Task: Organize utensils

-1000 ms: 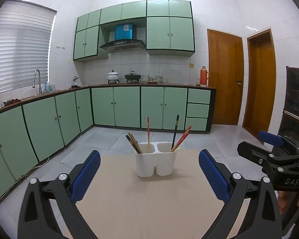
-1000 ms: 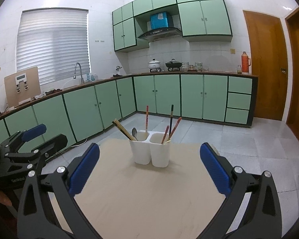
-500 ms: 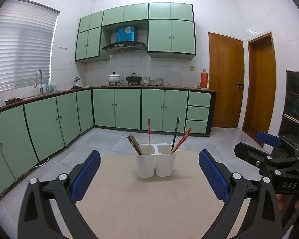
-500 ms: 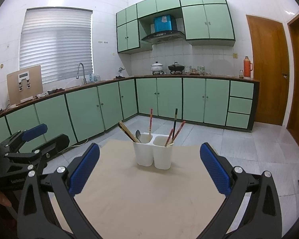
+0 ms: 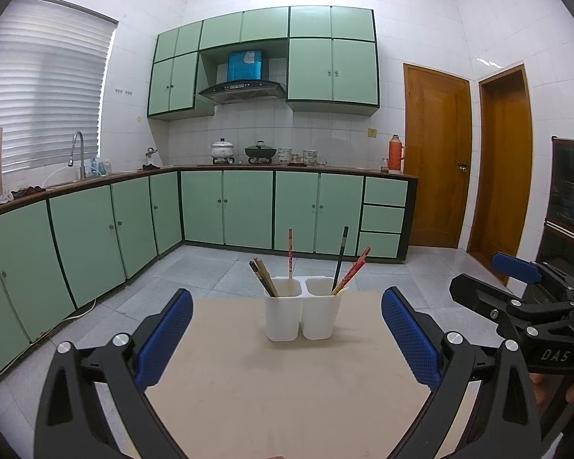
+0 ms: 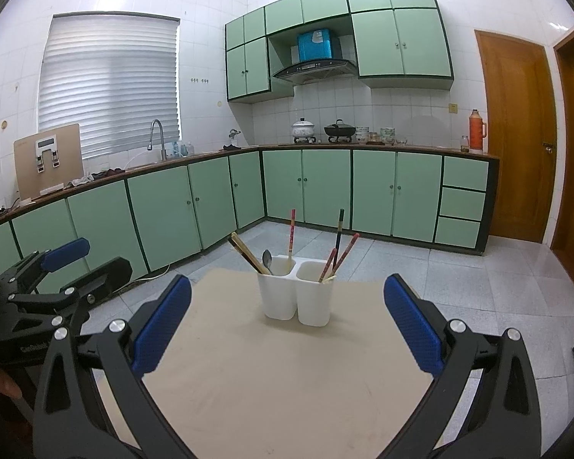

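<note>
Gaping wide, left gripper, right gripper, both empty

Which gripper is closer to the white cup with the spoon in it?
Left, though barely. The left gripper faces that white plastic two-cup holder head-on; the right gripper sits beside its other cup. Both hang back, open.

Green cabinets, perhaps a thermos.

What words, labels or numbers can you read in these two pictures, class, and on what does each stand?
"DAS": white letters on the black body of the right hand-held gripper.
White lettering on the body of the left hand-held gripper: too blurred to read.
Label on the blue box above the range hood: too small to read.
Nothing else is legible.
</note>
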